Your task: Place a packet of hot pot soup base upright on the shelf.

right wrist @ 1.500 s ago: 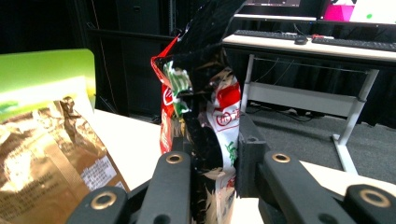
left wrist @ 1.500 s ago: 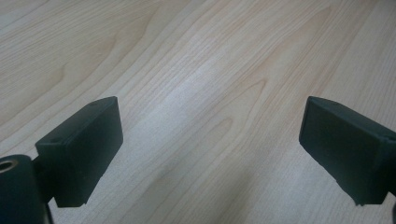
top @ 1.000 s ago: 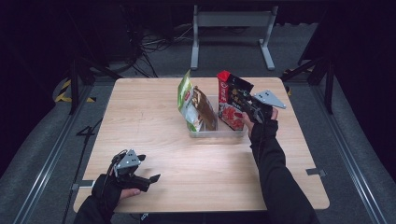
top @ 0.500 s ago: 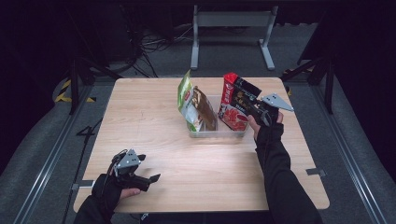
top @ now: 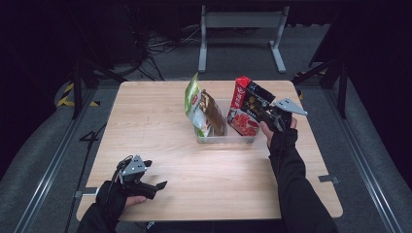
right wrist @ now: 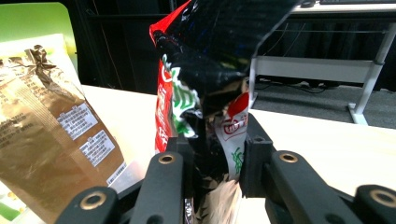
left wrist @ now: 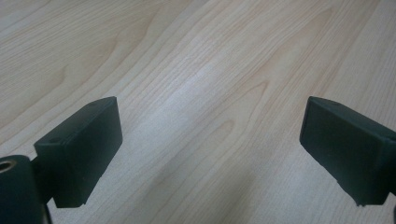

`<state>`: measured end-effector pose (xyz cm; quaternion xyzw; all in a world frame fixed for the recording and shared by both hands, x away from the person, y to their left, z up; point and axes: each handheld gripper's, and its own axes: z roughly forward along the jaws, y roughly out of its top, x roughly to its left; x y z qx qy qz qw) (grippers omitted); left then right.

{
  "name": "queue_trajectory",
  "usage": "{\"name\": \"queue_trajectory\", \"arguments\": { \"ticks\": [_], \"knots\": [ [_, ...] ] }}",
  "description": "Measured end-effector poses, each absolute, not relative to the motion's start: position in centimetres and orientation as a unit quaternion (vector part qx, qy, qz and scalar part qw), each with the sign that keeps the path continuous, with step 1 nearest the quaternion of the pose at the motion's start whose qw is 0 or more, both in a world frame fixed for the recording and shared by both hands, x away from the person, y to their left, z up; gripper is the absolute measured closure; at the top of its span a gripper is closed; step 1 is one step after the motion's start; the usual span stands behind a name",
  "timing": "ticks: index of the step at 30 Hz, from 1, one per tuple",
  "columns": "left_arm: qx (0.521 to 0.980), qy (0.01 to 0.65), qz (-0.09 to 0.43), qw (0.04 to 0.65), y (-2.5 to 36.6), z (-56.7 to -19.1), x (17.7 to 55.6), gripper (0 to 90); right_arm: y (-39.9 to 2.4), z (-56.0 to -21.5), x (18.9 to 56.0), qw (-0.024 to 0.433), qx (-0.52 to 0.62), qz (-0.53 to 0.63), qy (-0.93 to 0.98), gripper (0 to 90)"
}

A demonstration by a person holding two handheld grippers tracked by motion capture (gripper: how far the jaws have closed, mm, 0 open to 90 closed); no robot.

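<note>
Nearest the person, the left gripper lies low over the near left corner of the table, close to the front edge; its jaws stand wide apart with only bare wood between them, and the left gripper view shows the two black pads spread to either side of plain grain. Around it the tabletop is open: the whole near strip and the left half carry nothing, so there is free room toward the middle. Farther in, a clear plastic bin sits right of centre, with a green snack bag and a gold foil bag leaning in its left part. At the bin's right end the right gripper holds a red and black snack bag upright, its lower end down in the bin and its top tilted left; the jaws pinch the bag from both sides and have just been easing open a little with the bag between them. The right gripper view shows what the high view cannot: the pads pressing the crumpled film of the bag, and the gold bag just beside it. Beyond, the far table edge gives onto dark floor and a grey metal frame.
</note>
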<state>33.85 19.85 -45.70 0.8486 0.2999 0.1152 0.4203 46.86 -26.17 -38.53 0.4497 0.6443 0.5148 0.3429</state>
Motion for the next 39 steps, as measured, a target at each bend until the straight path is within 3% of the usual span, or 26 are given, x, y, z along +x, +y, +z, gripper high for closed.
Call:
{"name": "queue_trajectory", "arguments": {
  "ticks": [11, 39],
  "knots": [
    [0.852, 0.297, 0.116, 0.415, 19.8, -45.7, 33.8, 6.6, -26.2, -38.3, 46.7, 0.333, 0.439, 0.5, 0.668, 64.4],
    [0.85, 0.302, 0.126, 0.413, 20.0, -45.5, 33.7, 6.6, -26.5, -37.4, 45.5, 0.328, 0.415, 0.477, 0.702, 58.3]
  ]
}}
